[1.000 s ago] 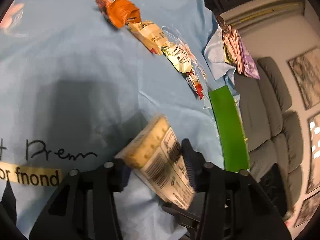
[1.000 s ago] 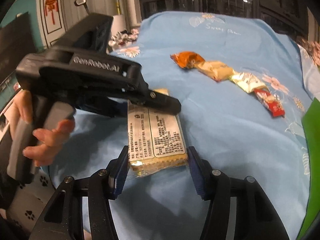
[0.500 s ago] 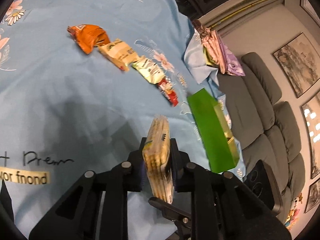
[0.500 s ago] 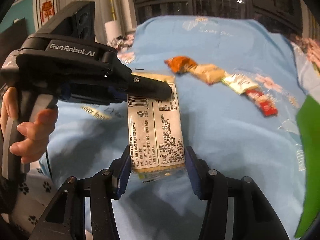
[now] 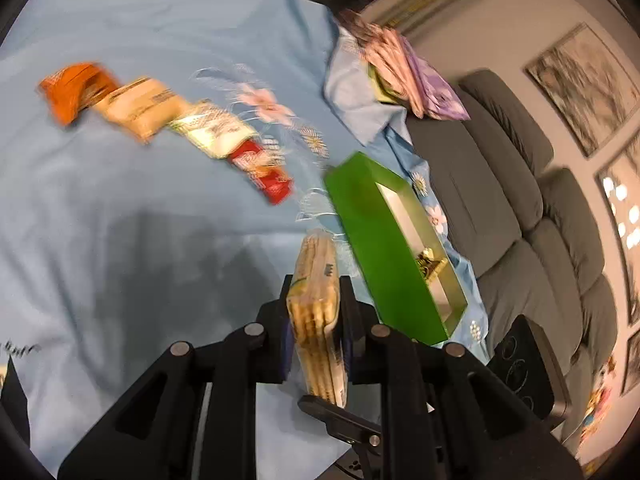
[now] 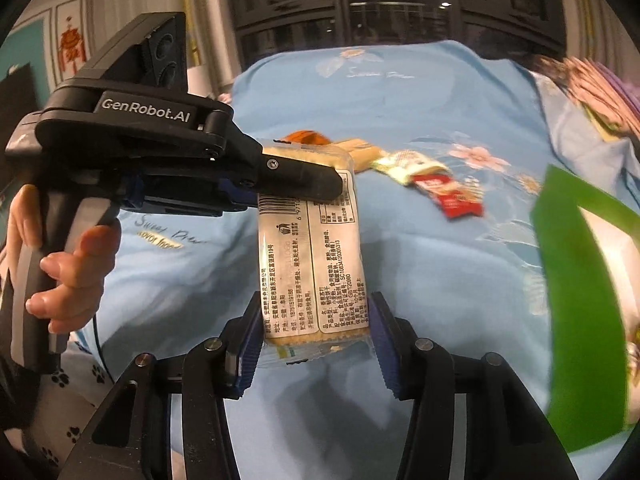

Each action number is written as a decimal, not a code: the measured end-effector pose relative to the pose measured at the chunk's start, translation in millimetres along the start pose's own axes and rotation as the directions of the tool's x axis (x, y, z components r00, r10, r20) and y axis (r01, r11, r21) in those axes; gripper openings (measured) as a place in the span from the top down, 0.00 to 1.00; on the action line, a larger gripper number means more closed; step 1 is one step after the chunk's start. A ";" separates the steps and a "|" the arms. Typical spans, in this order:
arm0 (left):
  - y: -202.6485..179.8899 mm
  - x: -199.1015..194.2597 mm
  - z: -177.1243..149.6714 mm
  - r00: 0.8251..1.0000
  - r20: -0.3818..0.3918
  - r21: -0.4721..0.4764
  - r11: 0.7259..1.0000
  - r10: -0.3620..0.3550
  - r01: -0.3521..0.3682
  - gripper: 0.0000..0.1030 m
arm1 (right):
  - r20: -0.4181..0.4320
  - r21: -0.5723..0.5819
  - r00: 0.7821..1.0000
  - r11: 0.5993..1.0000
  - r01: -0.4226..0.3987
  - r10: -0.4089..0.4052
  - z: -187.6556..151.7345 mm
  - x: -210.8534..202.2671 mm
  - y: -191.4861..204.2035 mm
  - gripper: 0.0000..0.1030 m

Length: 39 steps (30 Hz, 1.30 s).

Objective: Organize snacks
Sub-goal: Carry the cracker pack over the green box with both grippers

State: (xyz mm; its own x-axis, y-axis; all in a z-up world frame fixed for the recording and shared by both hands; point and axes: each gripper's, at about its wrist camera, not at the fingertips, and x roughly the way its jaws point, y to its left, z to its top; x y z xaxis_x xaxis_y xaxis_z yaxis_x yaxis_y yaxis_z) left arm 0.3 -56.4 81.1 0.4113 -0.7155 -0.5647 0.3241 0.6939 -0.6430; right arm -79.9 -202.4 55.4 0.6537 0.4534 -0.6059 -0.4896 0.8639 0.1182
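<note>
My left gripper (image 5: 316, 320) is shut on a cracker packet (image 5: 318, 304), held edge-on above the blue cloth. In the right wrist view the same packet (image 6: 310, 256) hangs from the left gripper's fingers (image 6: 296, 180), and its lower end sits between my right gripper's (image 6: 314, 344) pads, which stand close beside its edges. A green box (image 5: 384, 256) lies open just right of the packet, with a gold item inside. A row of snacks lies on the cloth: orange packet (image 5: 74, 90), beige packet (image 5: 140, 110), green-white packet (image 5: 212, 134), red packet (image 5: 266, 174).
A blue floral cloth (image 5: 120, 240) covers the table. A pile of pink and purple packets (image 5: 404, 76) lies at the far right edge. A grey sofa (image 5: 520, 208) stands beyond the table. The green box also shows in the right wrist view (image 6: 568, 300).
The left gripper closed on the cracker packet, turned it edge-on and lifted it, moving right toward the green box. The right gripper stayed around the packet's lower end.
</note>
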 end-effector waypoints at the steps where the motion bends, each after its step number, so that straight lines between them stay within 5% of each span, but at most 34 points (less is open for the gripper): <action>1: -9.7 4.5 2.1 1.000 -0.004 0.021 1.000 -0.002 0.002 0.83 | 0.012 0.008 1.000 1.000 0.006 -0.006 -0.9 -6.1 -6.3 0.50; 9: -95.5 35.0 22.5 0.999 -0.009 0.181 0.982 -0.052 0.053 0.83 | 0.116 0.051 0.989 0.995 0.082 -0.087 7.0 -64.8 -57.8 0.50; 15: -166.0 77.3 27.7 0.991 -0.081 0.361 0.924 -0.105 0.127 0.83 | 0.140 0.100 0.977 0.984 0.146 -0.159 5.6 -109.2 -107.0 0.50; 20: -196.1 120.2 28.8 0.987 -0.131 0.423 0.894 -0.097 0.144 0.83 | 0.105 0.132 0.969 0.968 0.211 -0.226 -3.1 -124.0 -143.7 0.50; 33: -201.0 201.5 33.1 0.983 -0.185 0.436 0.895 -0.010 0.091 0.82 | -0.006 0.215 0.960 0.937 0.274 -0.279 -18.9 -106.4 -207.1 0.52; 35: -194.2 213.4 34.7 0.980 -0.198 0.430 0.901 0.031 0.059 0.83 | -0.033 0.211 0.961 0.938 0.274 -0.273 -15.1 -97.0 -211.7 0.56; 37: -187.2 224.2 31.2 0.976 -0.201 0.426 0.905 0.080 0.013 0.83 | -0.034 0.213 0.965 0.941 0.262 -0.261 -7.3 -90.9 -215.6 0.73; 39: -181.8 230.5 26.1 0.977 -0.192 0.442 0.897 0.094 0.001 0.83 | -0.031 0.210 0.958 0.935 0.285 -0.285 -2.9 -88.6 -217.4 0.73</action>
State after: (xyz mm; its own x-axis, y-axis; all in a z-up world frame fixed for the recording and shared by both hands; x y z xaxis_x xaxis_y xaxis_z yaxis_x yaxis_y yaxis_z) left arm 58.5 -345.3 81.4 0.2683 -0.6495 -0.7115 0.6678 0.6577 -0.3486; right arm -33.1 -431.0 81.2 0.7481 0.1810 -0.6384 -0.1504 0.9833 0.1025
